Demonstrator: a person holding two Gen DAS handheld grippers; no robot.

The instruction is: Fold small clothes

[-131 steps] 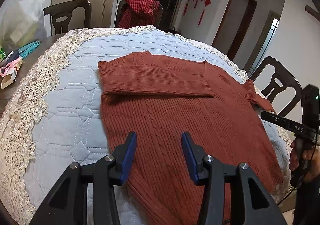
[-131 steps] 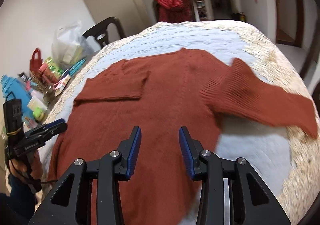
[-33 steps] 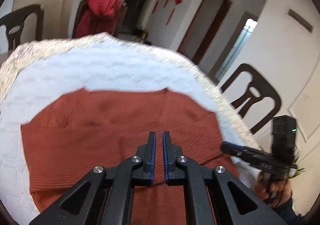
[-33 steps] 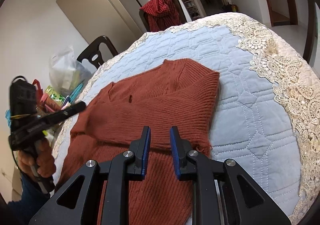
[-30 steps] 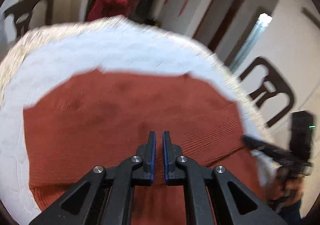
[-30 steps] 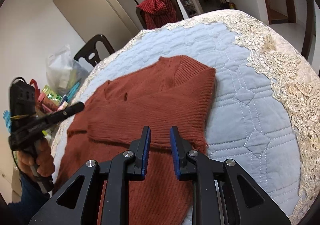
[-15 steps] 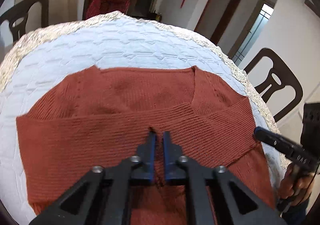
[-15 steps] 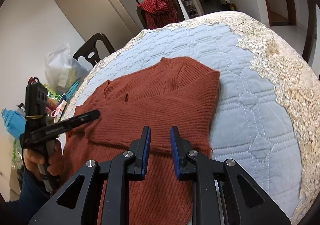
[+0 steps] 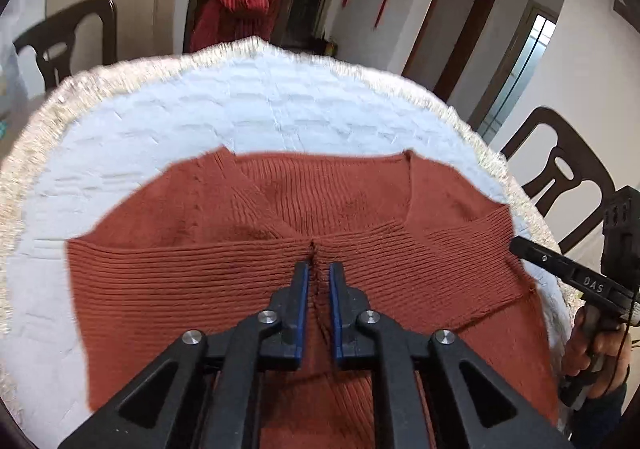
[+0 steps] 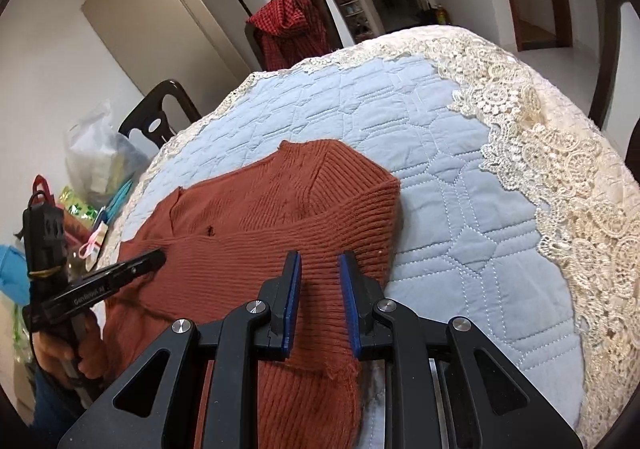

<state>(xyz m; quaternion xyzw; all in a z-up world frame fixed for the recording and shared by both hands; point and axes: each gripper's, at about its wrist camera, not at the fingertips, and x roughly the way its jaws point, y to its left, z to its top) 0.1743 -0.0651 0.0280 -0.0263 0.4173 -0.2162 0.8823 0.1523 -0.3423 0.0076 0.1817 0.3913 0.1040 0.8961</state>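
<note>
**Left claw letting go over the sleeve cuffs, right claw parked on the other sleeve**

Left claw (image 9: 318, 277) is hanging low over the middle of the rust-red ribbed knit sweater (image 9: 192, 289), tilted downward, right where the two sleeve cuffs are meeting across the chest. Its jaws have just been opening and are standing at a narrow gap. A ridge of knit is lying in line with that gap, but the pads are not pressing on it, so I am reading this as a release, with the cuff set down there to close the left side of the fold.

Right claw (image 10: 319, 277) is sitting over the right sleeve near the sweater's side edge, jaws narrow with ribbed knit showing between them. The frayed cuff end is lying back under the fingers. I cannot tell whether the pads are pinching the sleeve or only resting above it. Likely it is staying there to keep that sleeve from sliding back.

The sweater is lying flat, neckline pointing away from the person, on the round worktop covered by a pale blue quilted cloth with a cream lace border (image 10: 460, 189). Both sleeves are lying folded inward across the body, so the garment is making a rough rectangle, placed near the person's side of the cloth with bare quilt all around it.

Judging by this, the sleeve step is about done. The hem is not yet brought up to the collar, so that is probably coming next. One risk is that the loose knit is snagging on a pad as the claws are lifting off.
</note>
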